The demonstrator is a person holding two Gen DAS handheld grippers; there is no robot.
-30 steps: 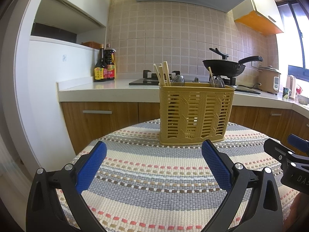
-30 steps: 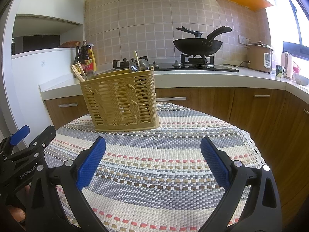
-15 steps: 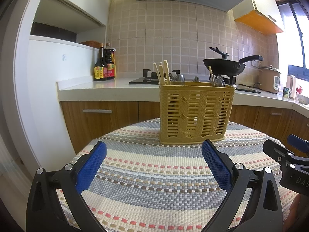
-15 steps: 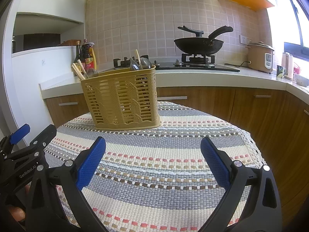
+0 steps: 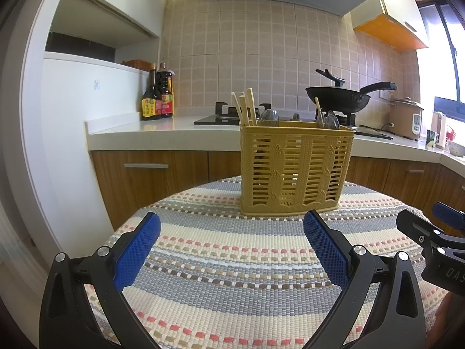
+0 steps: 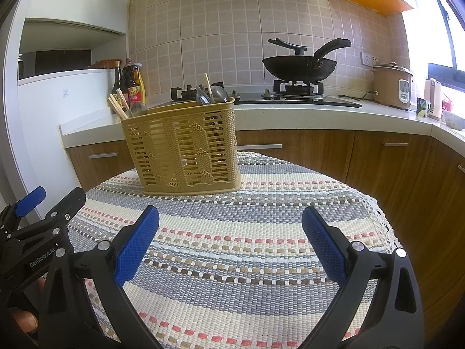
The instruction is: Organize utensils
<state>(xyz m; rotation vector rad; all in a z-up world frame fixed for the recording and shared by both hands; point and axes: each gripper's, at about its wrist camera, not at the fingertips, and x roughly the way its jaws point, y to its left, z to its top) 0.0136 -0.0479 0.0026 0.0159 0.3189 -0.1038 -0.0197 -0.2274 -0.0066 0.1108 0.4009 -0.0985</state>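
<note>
A tan slotted utensil basket (image 5: 295,170) stands upright at the far side of a round table with a striped woven cloth (image 5: 232,261); it also shows in the right wrist view (image 6: 183,151). Wooden chopsticks (image 5: 245,106) and metal spoons (image 5: 268,116) stick up from it. My left gripper (image 5: 229,250) is open and empty, low over the cloth in front of the basket. My right gripper (image 6: 229,247) is open and empty, to the right of the left one.
A kitchen counter (image 5: 162,131) runs behind the table with sauce bottles (image 5: 157,96), a gas hob with a black wok (image 6: 299,65) and a rice cooker (image 6: 392,84). Wooden cabinets (image 6: 319,151) stand close behind. The cloth's lace edge (image 6: 380,218) drops off at the right.
Both views have shifted slightly: the basket sits a touch higher in each frame. Both grippers stay open and empty.
</note>
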